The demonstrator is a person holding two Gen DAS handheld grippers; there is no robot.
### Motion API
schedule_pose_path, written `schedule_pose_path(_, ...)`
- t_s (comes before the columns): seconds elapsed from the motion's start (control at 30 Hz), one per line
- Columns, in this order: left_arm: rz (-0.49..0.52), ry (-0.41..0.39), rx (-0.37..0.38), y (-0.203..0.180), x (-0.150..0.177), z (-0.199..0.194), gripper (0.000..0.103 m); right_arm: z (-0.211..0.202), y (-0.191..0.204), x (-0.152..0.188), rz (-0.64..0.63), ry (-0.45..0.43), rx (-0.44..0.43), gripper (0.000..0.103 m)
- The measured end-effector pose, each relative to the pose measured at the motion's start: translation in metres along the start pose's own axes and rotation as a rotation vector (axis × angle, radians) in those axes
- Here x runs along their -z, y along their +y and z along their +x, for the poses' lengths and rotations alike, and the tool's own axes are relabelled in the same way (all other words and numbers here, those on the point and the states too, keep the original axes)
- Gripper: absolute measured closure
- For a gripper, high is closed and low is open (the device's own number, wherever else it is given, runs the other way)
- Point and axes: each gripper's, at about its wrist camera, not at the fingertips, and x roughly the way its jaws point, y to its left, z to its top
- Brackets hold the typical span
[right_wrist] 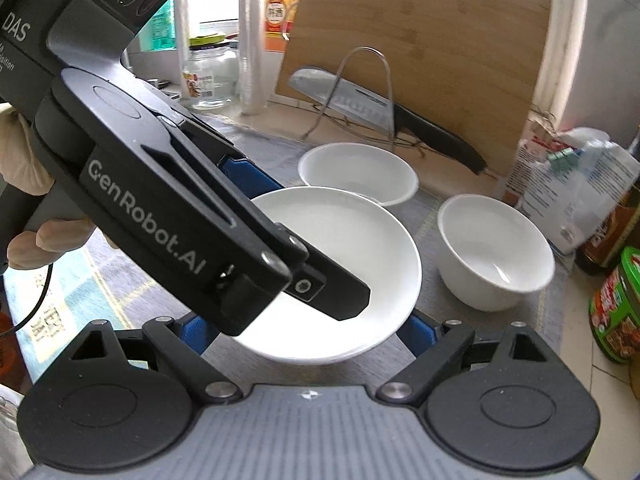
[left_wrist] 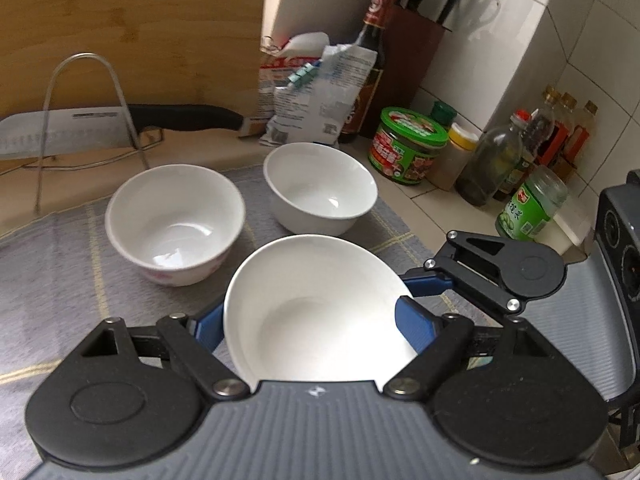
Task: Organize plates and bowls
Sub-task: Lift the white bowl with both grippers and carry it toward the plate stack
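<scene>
A shallow white bowl (left_wrist: 316, 312) (right_wrist: 348, 236) sits tilted between my left gripper's (left_wrist: 312, 330) blue pads, and the gripper is shut on it. In the right wrist view the left gripper (right_wrist: 292, 240) reaches in from the upper left, one finger inside the bowl. My right gripper (right_wrist: 308, 332) (left_wrist: 424, 284) has the same bowl between its pads, its right pad on the rim. Beyond stand a deeper bowl with a pink pattern (left_wrist: 176, 220) (right_wrist: 358, 174) and a plain white bowl (left_wrist: 320, 188) (right_wrist: 496, 248), both on the grey checked mat (left_wrist: 60, 264).
A knife (left_wrist: 120, 124) lies across a wire rack (left_wrist: 84, 92) before a leaning wooden board (left_wrist: 132, 20). Bags (left_wrist: 316, 92), a sauce bottle (left_wrist: 372, 60), a green-lidded tub (left_wrist: 408, 148) and several bottles (left_wrist: 516, 152) crowd the back right. A glass jar (right_wrist: 208, 72) stands by the window.
</scene>
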Motion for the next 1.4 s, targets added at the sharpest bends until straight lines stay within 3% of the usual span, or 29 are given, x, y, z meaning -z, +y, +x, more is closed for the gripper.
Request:
schedule_pose_path(0.77,-0.088,-0.054,-0.101,0.072,0.037,-0.083,0.017,0.038,0.083,-0.059,-0.114,0.002,-0.117,0.008)
schedule_pose_path(1.4,-0.197,-0.027,-0.138,0.127,0.074,-0.097,0.017,0.082,0.128,-0.073,-0.156,0.065,-0.209,0.008)
